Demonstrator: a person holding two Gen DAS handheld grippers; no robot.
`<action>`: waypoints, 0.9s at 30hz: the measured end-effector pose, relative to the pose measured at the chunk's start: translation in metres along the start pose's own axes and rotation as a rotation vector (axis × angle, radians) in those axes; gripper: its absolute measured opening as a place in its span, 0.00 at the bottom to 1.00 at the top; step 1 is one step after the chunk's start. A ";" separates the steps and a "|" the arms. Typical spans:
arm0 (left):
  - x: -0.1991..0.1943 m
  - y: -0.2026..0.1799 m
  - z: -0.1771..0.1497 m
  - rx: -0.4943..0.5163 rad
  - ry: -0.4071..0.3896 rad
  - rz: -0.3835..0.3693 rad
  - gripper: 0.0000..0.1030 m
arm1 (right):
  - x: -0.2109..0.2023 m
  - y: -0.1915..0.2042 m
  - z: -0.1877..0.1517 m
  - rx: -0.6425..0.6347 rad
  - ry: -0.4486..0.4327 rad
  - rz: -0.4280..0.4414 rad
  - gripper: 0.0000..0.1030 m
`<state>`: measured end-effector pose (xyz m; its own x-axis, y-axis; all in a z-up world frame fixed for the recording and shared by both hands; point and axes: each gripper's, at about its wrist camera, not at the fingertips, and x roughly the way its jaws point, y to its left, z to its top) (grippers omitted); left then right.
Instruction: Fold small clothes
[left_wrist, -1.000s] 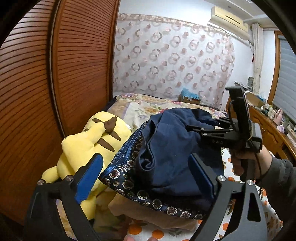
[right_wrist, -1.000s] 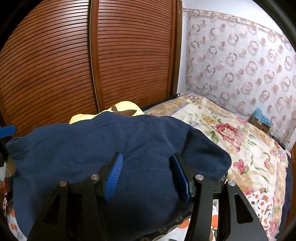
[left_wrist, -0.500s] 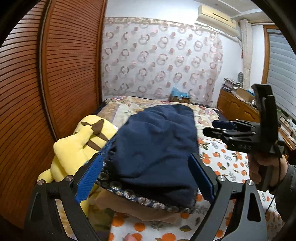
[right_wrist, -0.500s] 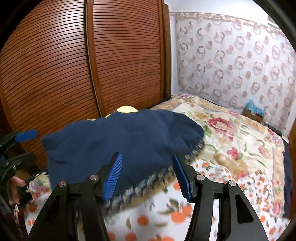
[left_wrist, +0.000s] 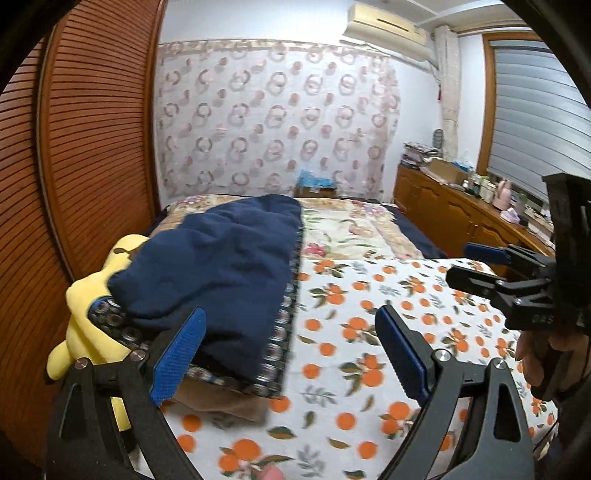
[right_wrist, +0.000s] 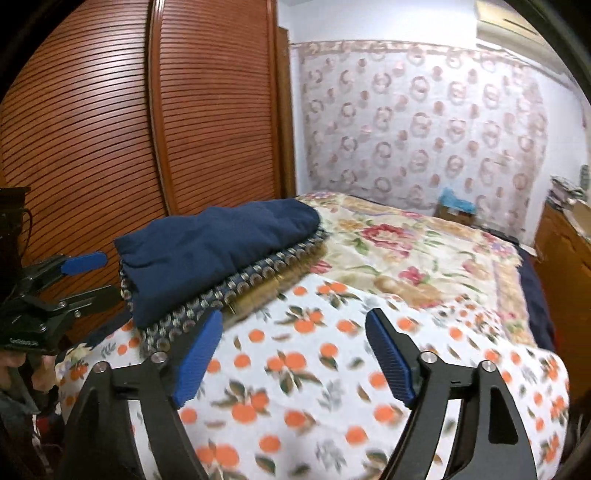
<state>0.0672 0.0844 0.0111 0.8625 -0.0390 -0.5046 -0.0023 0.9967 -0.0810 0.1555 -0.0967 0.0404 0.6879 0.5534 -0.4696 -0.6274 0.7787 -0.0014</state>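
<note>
Left wrist view: the left gripper (left_wrist: 291, 354) hangs over an orange-print bedspread (left_wrist: 369, 332) with its blue pads spread wide and nothing between them. To its left, a folded navy garment (left_wrist: 221, 266) tops a small stack, resting on a navy cloth with a ring-patterned border (left_wrist: 284, 325) and a brown piece (left_wrist: 225, 400) at the bottom. A yellow plush toy (left_wrist: 88, 317) sits just left of the stack, against the slatted wooden doors (left_wrist: 74, 147). At far right the right gripper (left_wrist: 476, 264) is in the person's hand, its fingers parted and holding nothing.

Right wrist view: the right gripper (right_wrist: 293, 350) is wide apart and empty above the bedspread (right_wrist: 332, 387). The navy garment (right_wrist: 218, 240) lies on the patterned cloth (right_wrist: 221, 291) at left, near the doors (right_wrist: 147, 129). A floral quilt (right_wrist: 406, 251) covers the far bed. The left gripper (right_wrist: 96, 277) shows at the left edge, parted.
</note>
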 end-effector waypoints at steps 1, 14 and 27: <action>-0.001 -0.004 -0.001 0.003 0.001 -0.002 0.90 | -0.010 0.001 -0.005 0.012 -0.004 -0.022 0.82; -0.034 -0.065 0.010 0.046 -0.046 -0.042 0.91 | -0.130 0.016 -0.037 0.152 -0.116 -0.271 0.82; -0.053 -0.091 0.023 0.076 -0.076 -0.063 0.90 | -0.164 0.044 -0.047 0.173 -0.191 -0.310 0.82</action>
<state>0.0328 -0.0029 0.0650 0.8954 -0.0993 -0.4340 0.0889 0.9951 -0.0442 -0.0020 -0.1675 0.0758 0.9007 0.3166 -0.2975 -0.3200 0.9466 0.0386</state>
